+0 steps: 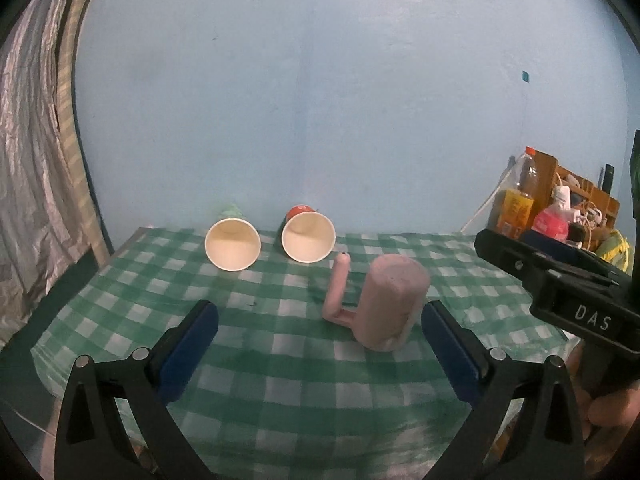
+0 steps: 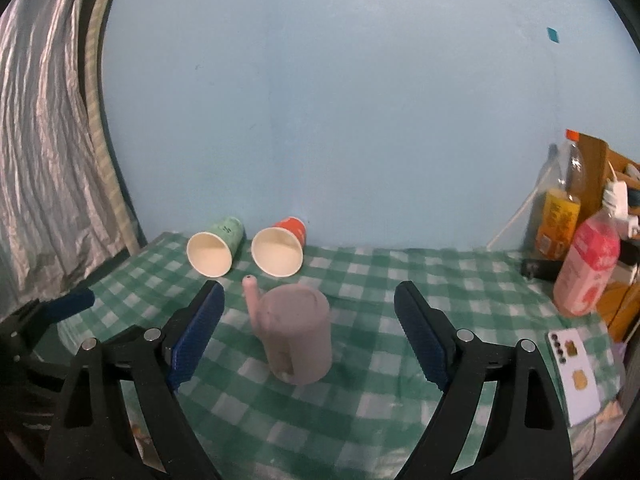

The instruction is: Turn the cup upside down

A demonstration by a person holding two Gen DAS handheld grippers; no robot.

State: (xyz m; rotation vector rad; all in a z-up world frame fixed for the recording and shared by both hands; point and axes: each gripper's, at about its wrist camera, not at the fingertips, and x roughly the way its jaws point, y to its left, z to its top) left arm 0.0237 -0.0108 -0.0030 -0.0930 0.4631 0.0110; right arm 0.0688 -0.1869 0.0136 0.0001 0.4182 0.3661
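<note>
Pink cup (image 2: 299,336) stands base-up on the checked bench (image 2: 460,280), handle toward the two paper cups (image 2: 244,250); it appears already inverted. Right claw (image 2: 310,330) gapes wide around it, left claw (image 1: 320,348) also open, both empty. Judgement: withdraw straight back, avoiding the handle.

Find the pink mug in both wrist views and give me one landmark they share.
Left wrist view: the pink mug stands on the checked cloth right of centre, just inside the right fingertip, its handle pointing left.
Right wrist view: the pink mug stands near the centre, between the two open fingers, its handle on the left.
Shared landmark: the red paper cup lying on its side behind the mug, mouth toward the camera.
</note>
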